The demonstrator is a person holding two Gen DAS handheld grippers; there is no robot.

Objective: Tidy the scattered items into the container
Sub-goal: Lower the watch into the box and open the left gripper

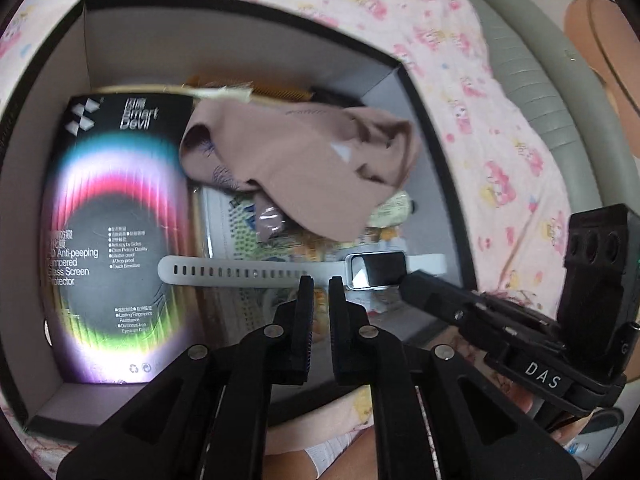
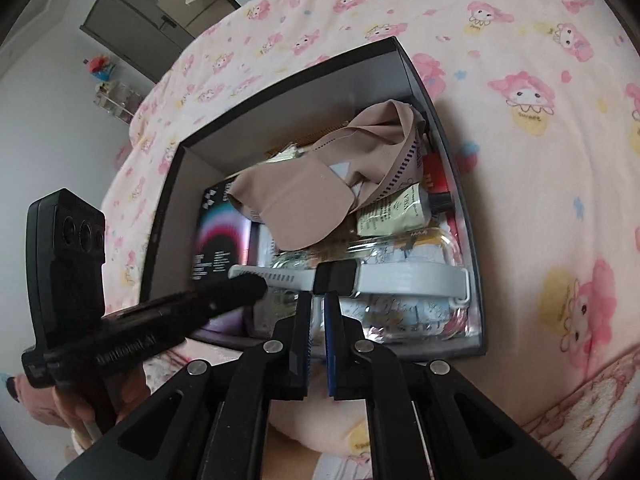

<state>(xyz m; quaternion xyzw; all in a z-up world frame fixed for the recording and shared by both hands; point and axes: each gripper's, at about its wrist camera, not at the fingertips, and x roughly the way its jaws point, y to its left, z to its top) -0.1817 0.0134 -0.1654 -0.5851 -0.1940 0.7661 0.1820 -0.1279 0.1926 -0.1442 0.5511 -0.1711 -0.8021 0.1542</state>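
Now over near edge of black box: both grippers narrow, nothing held, tips just above white smartwatch lying across contents, beige cloth farther.

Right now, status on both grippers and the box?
Left gripper and right gripper shut, empty. White watch lies in box atop clutter. Nothing blocking.

pink cartoon-print bedsheet, white wall, grey cabinet in corner.
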